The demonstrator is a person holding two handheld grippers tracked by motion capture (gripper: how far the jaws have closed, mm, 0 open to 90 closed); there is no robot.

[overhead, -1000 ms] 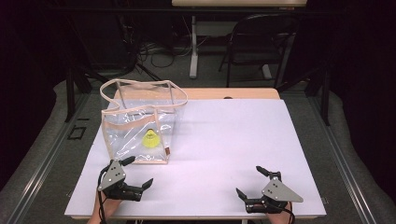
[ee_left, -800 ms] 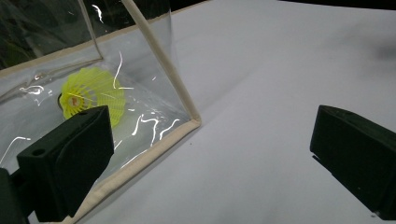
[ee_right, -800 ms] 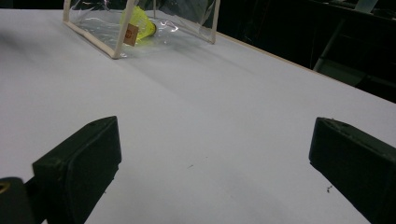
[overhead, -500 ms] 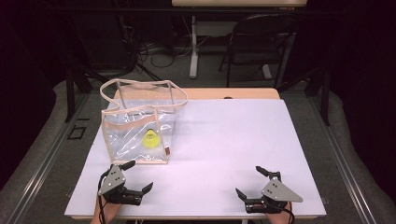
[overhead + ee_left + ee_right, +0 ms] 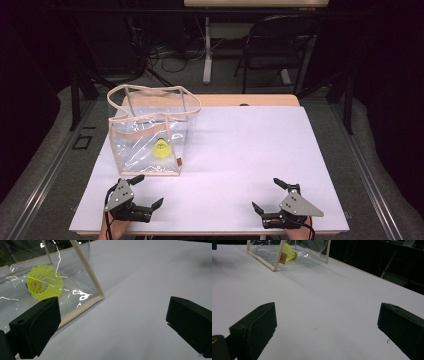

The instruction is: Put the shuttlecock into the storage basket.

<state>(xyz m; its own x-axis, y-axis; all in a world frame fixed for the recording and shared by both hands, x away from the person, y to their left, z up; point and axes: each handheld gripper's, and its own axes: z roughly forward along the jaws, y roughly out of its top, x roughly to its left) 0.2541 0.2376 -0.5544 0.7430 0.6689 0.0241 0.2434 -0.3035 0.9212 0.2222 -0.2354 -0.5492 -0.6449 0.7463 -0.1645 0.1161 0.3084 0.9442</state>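
A clear plastic bag (image 5: 150,135) with beige trim and handles stands upright on the left of the white table (image 5: 240,150). Inside it lies a yellow shuttlecock (image 5: 161,149), seen close through the plastic as the shuttlecock (image 5: 43,282) and farther off as the shuttlecock (image 5: 287,252). My left gripper (image 5: 147,192) rests open on the table just in front of the bag's near edge, nothing between its jaws. My right gripper (image 5: 270,196) rests open near the front right edge, also with nothing in it. The bag (image 5: 82,275) corner sits just beyond my left gripper (image 5: 112,320).
A small brown tag (image 5: 283,258) hangs on the bag's corner. Behind the table a black folding chair (image 5: 280,45) and a desk leg (image 5: 206,50) stand on the grey floor among cables. The table's front edge (image 5: 210,232) runs right by both grippers.
My left gripper has drawn back slightly toward the front edge of the table. The right gripper, the bag and the shuttlecock stay put.
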